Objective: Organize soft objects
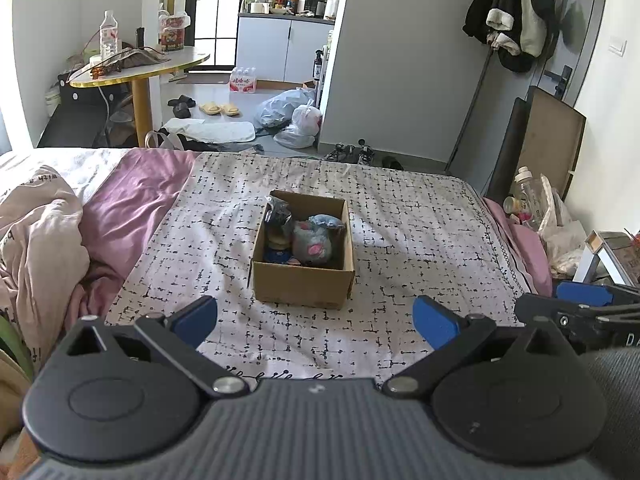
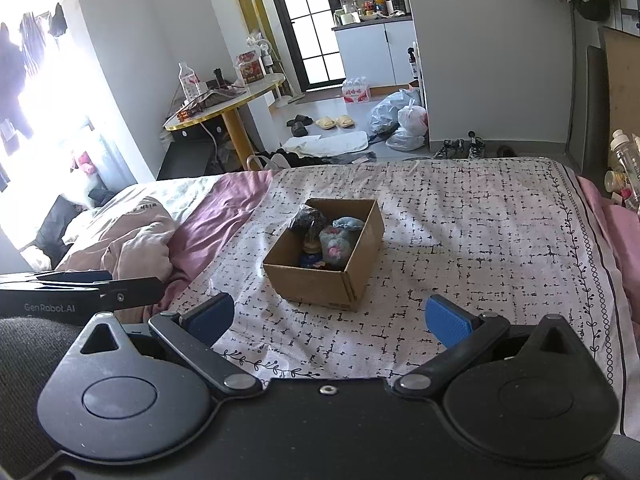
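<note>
A brown cardboard box (image 1: 300, 286) stands on the patterned bedsheet (image 1: 420, 240). Inside lie soft objects: a grey fluffy one with a pink patch (image 1: 312, 242), a blue one (image 1: 326, 221) and a dark bagged one (image 1: 278, 214). The box also shows in the right wrist view (image 2: 316, 284) with the grey fluffy object (image 2: 338, 246). My left gripper (image 1: 316, 322) is open and empty, just short of the box. My right gripper (image 2: 330, 318) is open and empty, close in front of the box. The right gripper's tip shows at the left wrist view's right edge (image 1: 576, 304).
A pink quilt (image 1: 40, 240) is bunched on the bed's left side. Beyond the bed's far edge stand a round table (image 1: 140, 66) with a bottle, plastic bags (image 1: 292, 116) and shoes on the floor. Bottles and bags (image 1: 540, 204) crowd the bed's right side.
</note>
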`<action>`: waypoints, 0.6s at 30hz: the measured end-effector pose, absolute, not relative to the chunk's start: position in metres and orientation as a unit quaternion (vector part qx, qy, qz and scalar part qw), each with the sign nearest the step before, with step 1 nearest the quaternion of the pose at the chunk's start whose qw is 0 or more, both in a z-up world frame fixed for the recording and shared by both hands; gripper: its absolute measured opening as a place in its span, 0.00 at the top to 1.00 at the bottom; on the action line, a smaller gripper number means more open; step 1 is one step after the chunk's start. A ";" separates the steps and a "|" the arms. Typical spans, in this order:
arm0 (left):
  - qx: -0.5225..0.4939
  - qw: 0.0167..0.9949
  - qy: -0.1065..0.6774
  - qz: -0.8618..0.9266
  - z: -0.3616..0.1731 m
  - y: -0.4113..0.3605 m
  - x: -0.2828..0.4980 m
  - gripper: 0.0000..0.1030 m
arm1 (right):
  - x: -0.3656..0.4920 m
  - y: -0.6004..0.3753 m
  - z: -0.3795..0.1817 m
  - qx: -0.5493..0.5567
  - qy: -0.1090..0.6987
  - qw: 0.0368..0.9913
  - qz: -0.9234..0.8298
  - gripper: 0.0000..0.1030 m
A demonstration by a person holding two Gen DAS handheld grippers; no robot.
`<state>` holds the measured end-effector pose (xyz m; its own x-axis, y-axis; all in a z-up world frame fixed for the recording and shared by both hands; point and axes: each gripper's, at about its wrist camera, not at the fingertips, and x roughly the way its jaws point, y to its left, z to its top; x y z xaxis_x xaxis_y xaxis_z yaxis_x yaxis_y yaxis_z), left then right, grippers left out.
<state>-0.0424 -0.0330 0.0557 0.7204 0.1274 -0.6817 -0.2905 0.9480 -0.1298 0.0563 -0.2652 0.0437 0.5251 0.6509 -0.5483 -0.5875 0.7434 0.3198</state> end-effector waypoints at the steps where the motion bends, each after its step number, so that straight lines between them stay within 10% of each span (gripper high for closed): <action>1: -0.115 0.920 0.356 0.113 0.056 -0.032 -0.043 0.00 | 0.056 -0.265 0.044 0.047 0.333 0.872 0.355 0.00; 18: -0.114 0.919 0.358 0.117 0.050 -0.031 -0.042 0.00 | 0.059 -0.265 0.044 0.045 0.340 0.869 0.356 0.00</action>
<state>-0.0424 -0.0310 0.0502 0.7155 0.1338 -0.6856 -0.2970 0.9466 -0.1252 0.0590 -0.2646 0.0445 0.5161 0.6494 -0.5585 -0.5877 0.7428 0.3207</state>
